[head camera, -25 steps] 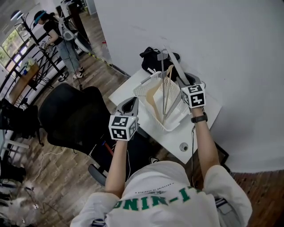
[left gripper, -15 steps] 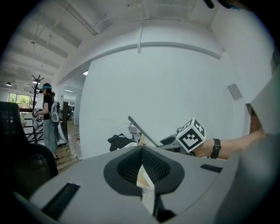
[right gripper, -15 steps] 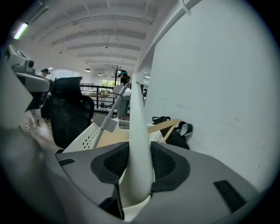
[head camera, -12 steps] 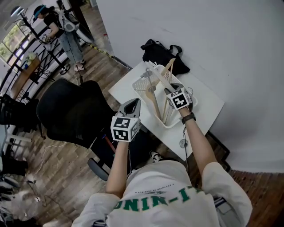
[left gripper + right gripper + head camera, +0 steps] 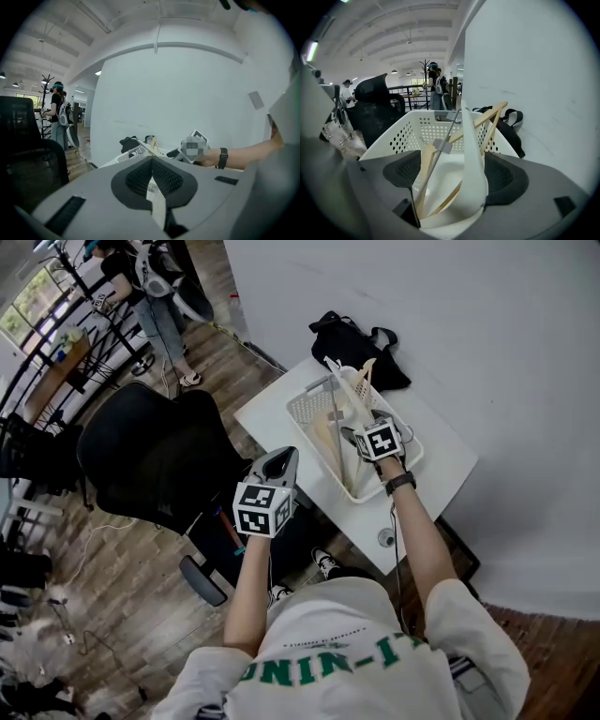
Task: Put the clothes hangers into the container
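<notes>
Nearest, at 7 o'clock in the head view: finds the left hand-held gripper (image 5: 278, 460) short of the white desk (image 5: 441, 460), jaws pressed together on nothing, taking no part.

Further out, toward 1 o'clock: finds the right hand-held gripper (image 5: 452, 178) tipped down into the white perforated plastic basket (image 5: 389, 133), jaws just been opening and now spread wide. Shows the white curved plastic clothes hanger (image 5: 471, 154) loose between the pads, close to the right one and not squeezed; cannot tell whether touching it. Leans in the basket beside pale wooden hangers (image 5: 490, 117) and a thin metal-rod hanger (image 5: 440, 140), upper ends poking over the far rim.

Farthest, at 12 o'clock: a black fabric bag (image 5: 349, 338) behind the basket.

Reads as the letting-go step, the hanger already delivered. Calls next for drawing the right hand-held gripper straight back and up without hooking the white hanger or the metal rod. Shows no hanger outside the basket.
</notes>
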Available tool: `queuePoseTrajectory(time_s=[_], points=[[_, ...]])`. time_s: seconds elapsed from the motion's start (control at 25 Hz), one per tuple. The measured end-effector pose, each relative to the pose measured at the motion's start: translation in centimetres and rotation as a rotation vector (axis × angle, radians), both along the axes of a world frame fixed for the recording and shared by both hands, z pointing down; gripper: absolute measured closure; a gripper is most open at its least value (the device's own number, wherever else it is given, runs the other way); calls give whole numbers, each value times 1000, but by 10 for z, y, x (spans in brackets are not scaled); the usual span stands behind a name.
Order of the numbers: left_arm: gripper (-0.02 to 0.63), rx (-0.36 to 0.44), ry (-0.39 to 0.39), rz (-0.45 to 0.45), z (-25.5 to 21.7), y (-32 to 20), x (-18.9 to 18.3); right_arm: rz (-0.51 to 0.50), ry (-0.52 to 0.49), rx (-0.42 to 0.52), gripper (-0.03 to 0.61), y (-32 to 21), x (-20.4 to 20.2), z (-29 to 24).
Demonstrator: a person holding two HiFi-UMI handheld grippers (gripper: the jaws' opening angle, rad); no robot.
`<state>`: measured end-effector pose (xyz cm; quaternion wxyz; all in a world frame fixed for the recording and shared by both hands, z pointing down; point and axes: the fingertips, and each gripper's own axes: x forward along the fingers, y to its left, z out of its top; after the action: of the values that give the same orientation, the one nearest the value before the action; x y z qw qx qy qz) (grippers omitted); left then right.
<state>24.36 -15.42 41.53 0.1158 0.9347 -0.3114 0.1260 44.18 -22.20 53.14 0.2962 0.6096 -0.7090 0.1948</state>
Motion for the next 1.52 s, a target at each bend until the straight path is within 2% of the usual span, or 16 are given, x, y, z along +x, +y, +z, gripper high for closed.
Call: queuePoseTrajectory(time_s=[0.28,0.48,0.72,1.04,1.52], points=[[600,-7,7,-58,5,2,-23,-5,-54,91,158,12,-10,-29],[600,46,0,-18,-2,10,-39,-85,-86,152,181,20,-50,-62],[600,33,-3,-123,0,8,-81,-211,-107,190,211,28,-113,-88],[600,5,-3,-310,13,2,-160,-397,-153,137,272,26,-204,-76],[600,-87,-47,-587,68,19,-299,-663,-177,-4,275,28,-346,-23]])
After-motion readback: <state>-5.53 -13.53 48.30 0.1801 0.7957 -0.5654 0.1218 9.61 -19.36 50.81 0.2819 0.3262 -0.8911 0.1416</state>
